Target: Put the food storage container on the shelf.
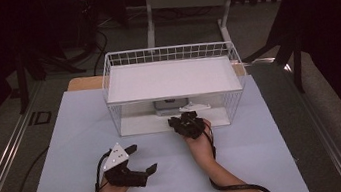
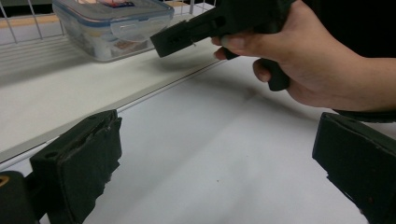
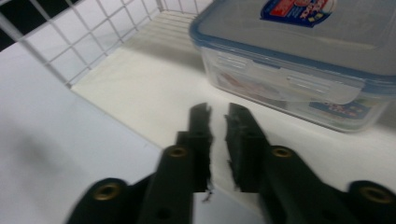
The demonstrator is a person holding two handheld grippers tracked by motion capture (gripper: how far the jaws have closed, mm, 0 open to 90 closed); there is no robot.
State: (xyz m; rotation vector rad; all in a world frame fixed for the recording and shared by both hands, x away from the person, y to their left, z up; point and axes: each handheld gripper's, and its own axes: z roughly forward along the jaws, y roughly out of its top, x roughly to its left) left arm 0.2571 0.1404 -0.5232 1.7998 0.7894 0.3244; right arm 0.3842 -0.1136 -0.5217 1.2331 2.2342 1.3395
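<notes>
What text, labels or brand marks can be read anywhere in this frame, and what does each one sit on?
"ID": dark letters on the floor strip left of the table, in the high view.
Red and blue sticker on the lid of the clear container: print too blurred to read.
Label on the container's front wall: too blurred to read.
Nothing legible on the wire rack or the right gripper.
</notes>
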